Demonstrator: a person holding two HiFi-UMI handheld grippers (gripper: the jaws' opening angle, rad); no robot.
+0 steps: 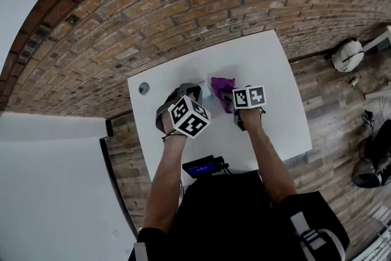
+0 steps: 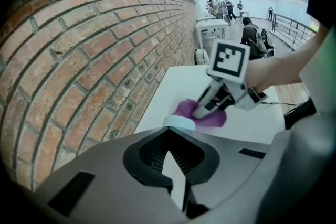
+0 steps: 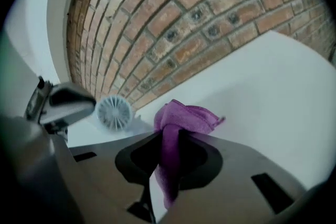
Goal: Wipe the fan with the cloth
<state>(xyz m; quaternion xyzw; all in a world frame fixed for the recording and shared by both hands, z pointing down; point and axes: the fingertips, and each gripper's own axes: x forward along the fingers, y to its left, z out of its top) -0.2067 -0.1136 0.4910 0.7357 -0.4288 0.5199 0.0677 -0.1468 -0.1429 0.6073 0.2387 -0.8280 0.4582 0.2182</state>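
Observation:
A small round white fan [image 3: 114, 111] stands on the white table [image 1: 275, 88], near the brick wall. My left gripper [image 2: 170, 131] has its jaws together, with nothing seen between them. The fan's rim [image 2: 179, 122] sits just past their tips; I cannot tell whether they touch it. My right gripper [image 3: 170, 136] is shut on a purple cloth [image 3: 184, 118], which bunches above the jaws and hangs down between them. The cloth [image 2: 212, 119] is held right beside the fan, on its right. From the head view, both grippers meet at the table's middle around the fan [image 1: 205, 90] and cloth [image 1: 222, 88].
A brick wall [image 1: 183, 3] runs along the table's far edge. A round hole [image 1: 143, 88] marks the table's left corner. A small device with a blue screen [image 1: 201, 166] lies at the near edge. Bags [image 1: 348, 55] sit on the wooden floor to the right.

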